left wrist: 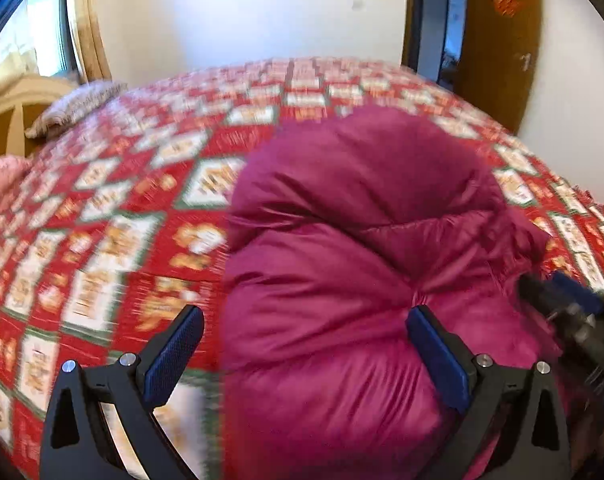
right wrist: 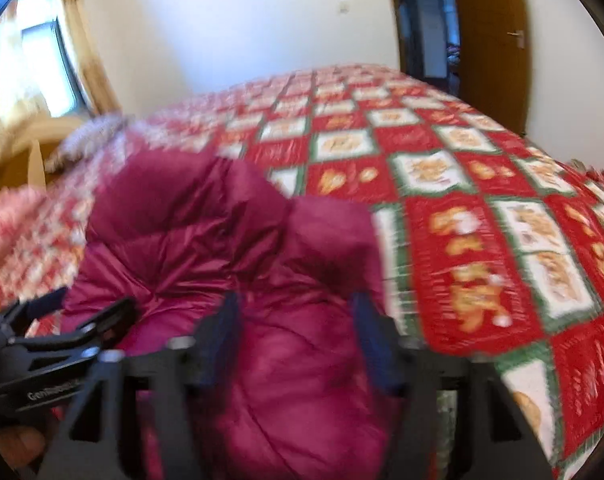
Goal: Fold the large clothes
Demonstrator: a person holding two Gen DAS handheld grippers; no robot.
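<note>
Left gripper (left wrist: 304, 350): the two blue-padded fingers (left wrist: 173, 354) stand spread wide apart. The left pad hangs over the bedspread; the right pad touches a crease in the magenta puffer jacket (left wrist: 354, 264), but nothing is pinched between the pads.

Right gripper (right wrist: 296, 340): its fingers are also spread, with a bulge of the jacket lying between them. The view is blurred, and the pads do not appear to press on the fabric.

Each gripper shows in the other's view: the right one enters the left wrist view at the right edge, just beside the jacket; the left one appears at the lower left of the right wrist view, its black frame resting against the jacket's near edge.

Jacket: it lies bunched in a puffy, folded heap on the near part of the bed, between the two grippers.

Bedspread (left wrist: 114, 208): red, with green-bordered white squares in a quilt pattern, it covers the whole bed. A pillow (left wrist: 76, 106) lies at the far left corner. Beyond the bed stand a white wall (left wrist: 242, 12), a curtained window (right wrist: 34, 56) at left and a brown wooden door (right wrist: 490, 40) at right.
</note>
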